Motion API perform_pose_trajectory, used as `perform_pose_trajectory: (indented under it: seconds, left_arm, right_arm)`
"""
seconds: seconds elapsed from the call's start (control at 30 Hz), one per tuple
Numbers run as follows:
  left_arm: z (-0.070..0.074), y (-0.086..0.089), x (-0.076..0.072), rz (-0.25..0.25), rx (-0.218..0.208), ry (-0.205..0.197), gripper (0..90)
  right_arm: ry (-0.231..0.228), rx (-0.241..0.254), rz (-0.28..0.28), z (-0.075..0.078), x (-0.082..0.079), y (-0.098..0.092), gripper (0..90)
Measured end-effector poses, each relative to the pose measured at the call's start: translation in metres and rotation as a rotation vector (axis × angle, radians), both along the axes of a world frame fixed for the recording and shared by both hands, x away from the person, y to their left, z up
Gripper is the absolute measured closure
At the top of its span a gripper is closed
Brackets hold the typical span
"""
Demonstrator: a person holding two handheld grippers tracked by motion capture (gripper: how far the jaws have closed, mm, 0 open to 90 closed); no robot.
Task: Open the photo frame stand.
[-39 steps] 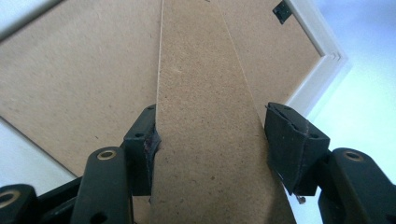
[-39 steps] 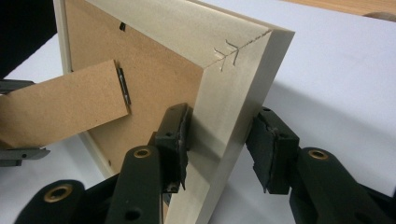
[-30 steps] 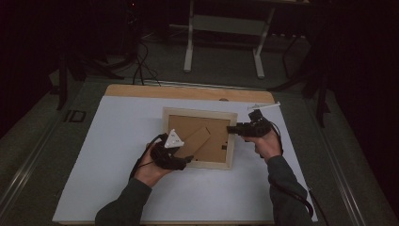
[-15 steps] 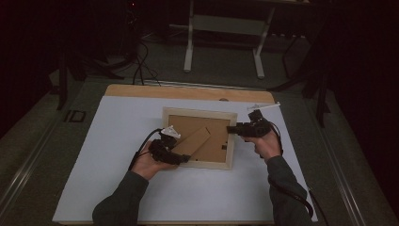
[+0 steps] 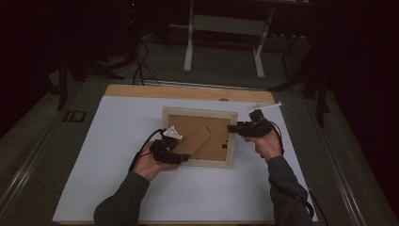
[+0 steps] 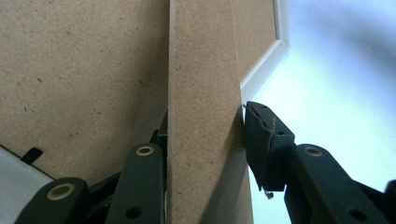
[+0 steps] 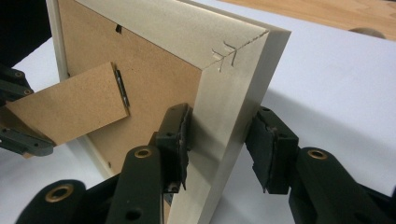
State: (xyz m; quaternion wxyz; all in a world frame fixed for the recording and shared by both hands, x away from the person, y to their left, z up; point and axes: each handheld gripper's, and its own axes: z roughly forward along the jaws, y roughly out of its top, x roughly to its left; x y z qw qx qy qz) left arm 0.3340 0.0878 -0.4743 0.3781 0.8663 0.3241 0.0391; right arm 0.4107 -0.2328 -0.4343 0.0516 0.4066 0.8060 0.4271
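A pale wooden picture frame lies face down on the white sheet, brown backing up. Its hinged cardboard stand runs diagonally toward the lower left. My left gripper is at the stand's free end; its jaws have just been closing. In the left gripper view both pads meet the edges of the stand, with the left gripper shut on it. My right gripper is shut on the frame's right rail. Close up, the right gripper clamps that rail near a corner of the frame.
The white sheet covers most of a wooden tabletop. A small white object lies just behind my right hand. Beyond the table stand metal legs and floor cables in the dark.
My left gripper has shifted slightly along the frame's lower left and its jaws have narrowed around the stand. The right hand and the frame have stayed where they were.
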Motion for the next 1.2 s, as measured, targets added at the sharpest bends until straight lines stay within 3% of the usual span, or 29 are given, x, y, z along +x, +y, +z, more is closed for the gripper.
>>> perform_pose_trajectory:
  seconds: [0.53,0.7,1.2]
  left_arm:
    - [0.006,-0.008,0.001,0.026,0.027,-0.066,67.4]
    - [0.007,-0.010,0.003,0.039,0.031,-0.073,69.3]
    - [0.007,-0.017,0.010,0.057,0.042,-0.092,71.0]
  right_arm:
    - [-0.070,0.012,-0.016,0.014,-0.006,-0.003,62.1]
    - [-0.104,0.001,-0.025,0.018,-0.009,-0.002,62.6]
    - [-0.151,-0.028,-0.048,0.022,-0.012,-0.001,63.0]
